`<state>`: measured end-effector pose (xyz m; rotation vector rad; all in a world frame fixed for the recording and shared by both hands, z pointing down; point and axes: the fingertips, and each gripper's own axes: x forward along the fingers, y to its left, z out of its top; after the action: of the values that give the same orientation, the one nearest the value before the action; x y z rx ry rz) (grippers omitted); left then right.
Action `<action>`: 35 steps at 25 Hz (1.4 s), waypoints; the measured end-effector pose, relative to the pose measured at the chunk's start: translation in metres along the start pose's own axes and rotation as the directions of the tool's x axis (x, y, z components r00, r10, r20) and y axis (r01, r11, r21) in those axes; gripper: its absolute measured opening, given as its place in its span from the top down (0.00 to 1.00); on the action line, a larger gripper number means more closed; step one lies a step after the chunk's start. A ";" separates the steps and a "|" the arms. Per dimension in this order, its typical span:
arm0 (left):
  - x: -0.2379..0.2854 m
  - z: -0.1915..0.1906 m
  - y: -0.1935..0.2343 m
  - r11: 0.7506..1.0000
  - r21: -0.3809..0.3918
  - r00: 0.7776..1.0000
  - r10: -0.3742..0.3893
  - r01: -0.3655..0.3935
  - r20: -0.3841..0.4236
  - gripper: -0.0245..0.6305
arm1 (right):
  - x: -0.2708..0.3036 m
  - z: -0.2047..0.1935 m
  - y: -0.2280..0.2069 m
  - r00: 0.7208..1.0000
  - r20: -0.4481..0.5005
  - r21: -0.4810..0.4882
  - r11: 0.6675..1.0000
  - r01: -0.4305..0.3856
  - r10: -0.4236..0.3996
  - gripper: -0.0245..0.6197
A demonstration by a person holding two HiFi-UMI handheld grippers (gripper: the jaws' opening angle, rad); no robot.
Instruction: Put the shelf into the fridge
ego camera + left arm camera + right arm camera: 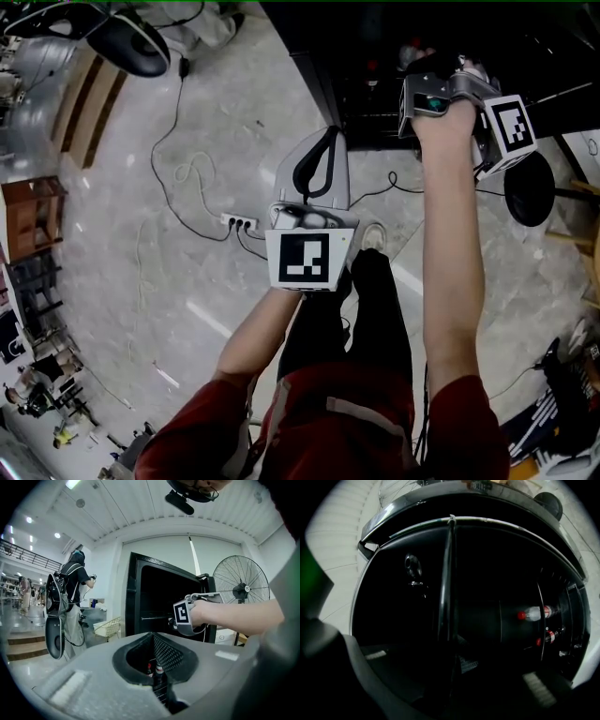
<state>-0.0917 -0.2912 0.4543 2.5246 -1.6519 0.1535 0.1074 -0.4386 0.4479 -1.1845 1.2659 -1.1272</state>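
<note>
The right gripper (176,623) reaches into the black open fridge (154,597), its jaws slightly released around the edge of the thin dark wire shelf (448,583). Red-capped bottles (532,614) lie beyond. The left gripper's (319,159) jaws are clenched on nothing.

Pedestal fan (240,587) stands upright on the floor (141,281). Well left of the fan: a person (75,581) standing, dark top. Wire basket (108,626) sits low, between that person and the fan. Power strip (239,223) lies on the floor, also left of the fan, with a black cable (156,150) and a loose white cord (197,157) running off on its far side from the fan.
</note>
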 end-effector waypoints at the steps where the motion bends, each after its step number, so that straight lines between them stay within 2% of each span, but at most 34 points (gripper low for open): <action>1: 0.000 -0.001 0.000 1.000 0.000 1.000 0.001 -0.001 -0.002 0.95 | 0.002 -0.001 0.002 1.000 -0.001 -0.006 1.000 -0.015 0.015 0.88; 5: 0.002 -0.003 -0.001 1.000 0.004 1.000 0.003 -0.003 0.001 0.95 | 0.007 -0.003 0.007 0.997 -0.017 -0.026 0.997 -0.072 0.072 0.80; 8: 0.002 -0.007 -0.003 1.000 0.005 1.000 0.001 -0.001 -0.008 0.95 | 0.012 -0.004 0.009 0.994 -0.029 -0.001 0.994 -0.109 0.109 0.75; 12: 0.001 -0.007 -0.005 1.000 0.009 1.000 -0.003 0.003 -0.017 0.95 | 0.016 -0.004 0.016 0.993 -0.020 -0.005 0.993 -0.119 0.118 0.72; 16: 0.003 -0.007 -0.003 1.000 0.012 1.000 0.001 -0.001 -0.018 0.95 | 0.009 -0.006 0.021 0.990 -0.021 -0.032 0.990 -0.138 0.138 0.61; 23: 0.004 -0.008 -0.003 1.000 -0.005 1.000 0.008 -0.008 -0.017 0.95 | -0.024 -0.013 0.012 0.987 -0.080 -0.067 0.987 -0.146 0.140 0.55; 31: 0.002 -0.011 -0.008 1.000 -0.003 1.000 0.016 -0.016 -0.011 0.95 | -0.069 -0.017 -0.002 0.979 -0.171 -0.217 0.965 -0.147 0.111 0.51; 33: 0.003 -0.010 -0.009 1.000 -0.004 1.000 0.015 -0.015 -0.010 0.95 | -0.081 -0.016 0.001 0.976 -0.191 -0.282 0.946 -0.158 0.106 0.51; 35: 0.002 -0.008 -0.010 1.000 -0.004 1.000 0.013 -0.013 -0.013 0.95 | -0.092 -0.015 0.007 0.973 -0.211 -0.382 0.909 -0.167 0.090 0.51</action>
<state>-0.0816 -0.2879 0.4619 2.5043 -1.6626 0.1674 0.0916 -0.3469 0.4487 -1.2856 1.7563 -0.9239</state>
